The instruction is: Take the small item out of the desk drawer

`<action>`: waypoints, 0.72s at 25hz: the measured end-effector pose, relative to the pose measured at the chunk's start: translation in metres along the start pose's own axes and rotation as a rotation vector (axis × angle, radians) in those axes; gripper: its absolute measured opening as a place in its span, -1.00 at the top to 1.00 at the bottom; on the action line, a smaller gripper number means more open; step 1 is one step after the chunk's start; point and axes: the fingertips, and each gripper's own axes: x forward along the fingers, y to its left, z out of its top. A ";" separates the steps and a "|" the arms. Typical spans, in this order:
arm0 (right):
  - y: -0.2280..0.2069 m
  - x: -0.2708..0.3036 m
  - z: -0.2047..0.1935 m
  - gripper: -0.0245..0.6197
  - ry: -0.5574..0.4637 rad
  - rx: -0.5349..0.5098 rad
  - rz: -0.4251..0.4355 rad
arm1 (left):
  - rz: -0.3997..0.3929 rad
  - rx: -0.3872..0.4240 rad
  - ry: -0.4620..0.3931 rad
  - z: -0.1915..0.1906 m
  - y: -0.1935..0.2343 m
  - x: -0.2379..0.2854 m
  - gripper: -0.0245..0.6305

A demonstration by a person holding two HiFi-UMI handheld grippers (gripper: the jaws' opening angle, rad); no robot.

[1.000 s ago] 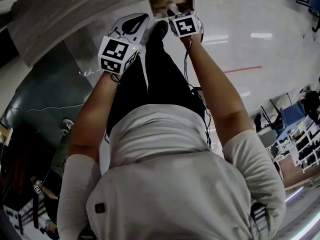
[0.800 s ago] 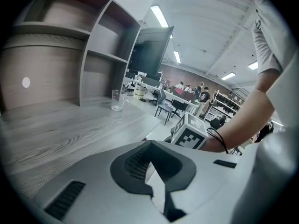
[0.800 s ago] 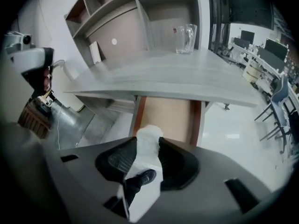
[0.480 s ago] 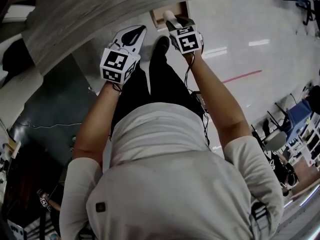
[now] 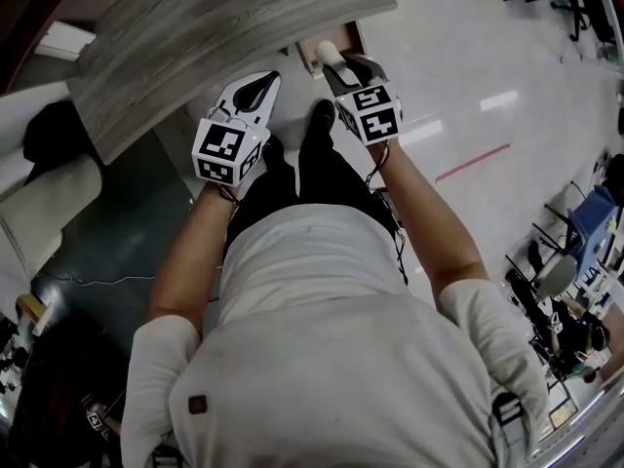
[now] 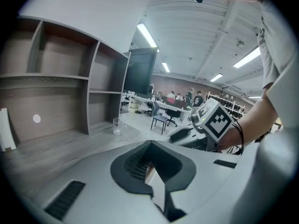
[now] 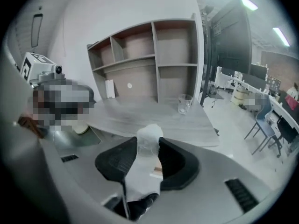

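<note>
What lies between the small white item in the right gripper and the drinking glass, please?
Only bare grey desktop, up to the glass: right gripper view.

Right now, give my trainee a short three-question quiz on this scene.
1. True or false: the right gripper holds the small white item.
2. Which stands on the desk? A. glass B. laptop C. potted plant
3. Fill in: the left gripper holds ____.
Key: 1 true; 2 A; 3 nothing.
</note>
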 end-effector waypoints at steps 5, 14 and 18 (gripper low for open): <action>0.035 -0.048 0.030 0.46 -0.107 -0.019 -0.033 | -0.019 0.035 -0.052 0.017 -0.011 -0.040 0.89; 0.079 -0.122 0.071 0.46 -0.260 -0.027 -0.084 | -0.039 0.075 -0.140 0.045 -0.029 -0.099 0.89; 0.096 -0.155 0.088 0.46 -0.322 -0.017 -0.103 | -0.053 0.095 -0.178 0.060 -0.039 -0.120 0.89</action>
